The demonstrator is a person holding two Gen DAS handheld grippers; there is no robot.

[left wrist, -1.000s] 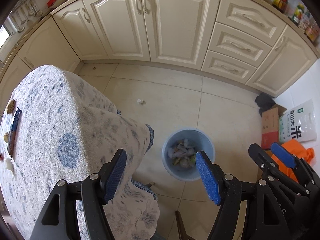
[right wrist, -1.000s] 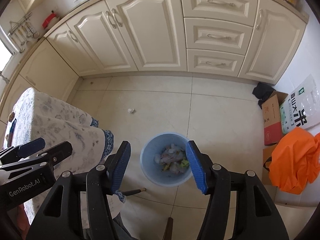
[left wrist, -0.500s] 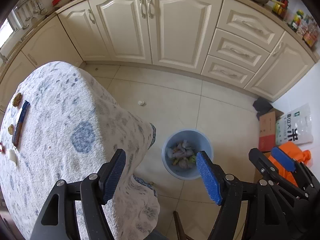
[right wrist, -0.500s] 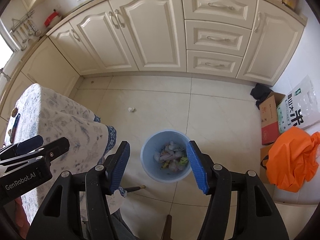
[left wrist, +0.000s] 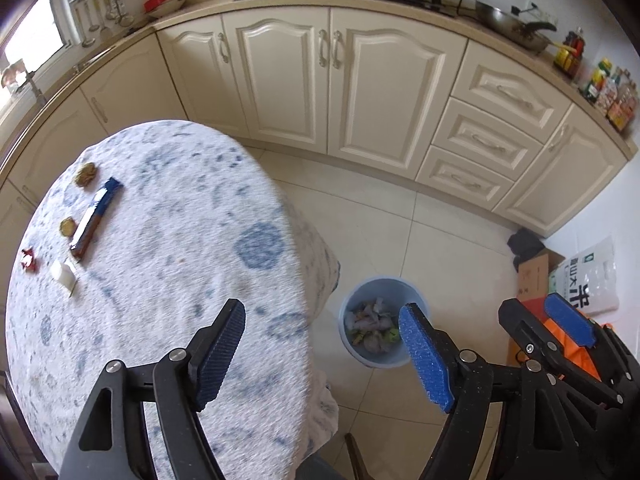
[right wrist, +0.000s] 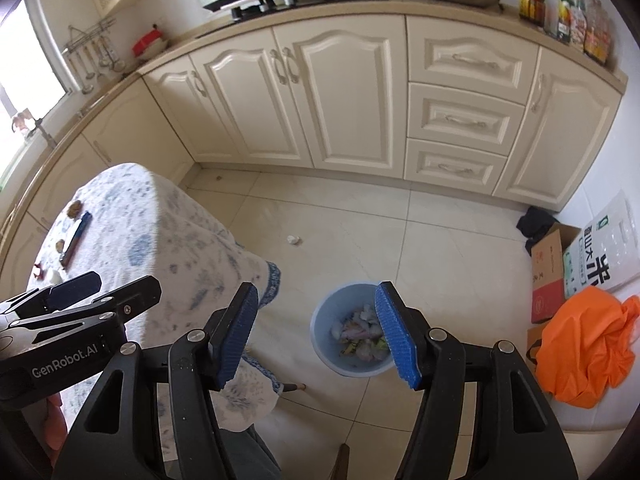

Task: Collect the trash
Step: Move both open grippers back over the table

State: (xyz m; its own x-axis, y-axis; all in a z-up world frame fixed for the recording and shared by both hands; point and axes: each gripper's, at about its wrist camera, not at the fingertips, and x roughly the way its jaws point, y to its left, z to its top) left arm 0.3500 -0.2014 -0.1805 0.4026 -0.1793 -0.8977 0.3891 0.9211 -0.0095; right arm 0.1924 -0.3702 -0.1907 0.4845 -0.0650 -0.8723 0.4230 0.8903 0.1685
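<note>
In the left wrist view, the left gripper (left wrist: 322, 354) hangs over the edge of a round table under a white cloth with blue blotches (left wrist: 168, 248); its jaws have just been opening and stand apart with nothing between them. On the cloth lie a long blue wrapper (left wrist: 95, 219), two brown round bits, a small red scrap (left wrist: 28, 259) and a white crumpled piece (left wrist: 63, 275). A pale blue plastic bin (left wrist: 416, 360) stands on the tiled floor just beside the table, with crumpled trash (left wrist: 370, 326) inside. In the right wrist view, the right gripper (right wrist: 318, 338) also stands open and empty above that bin (right wrist: 320, 332). A small white wad (right wrist: 294, 239) lies on the floor, well apart from the bin. An orange bag (right wrist: 588, 352) sits at the right.
</note>
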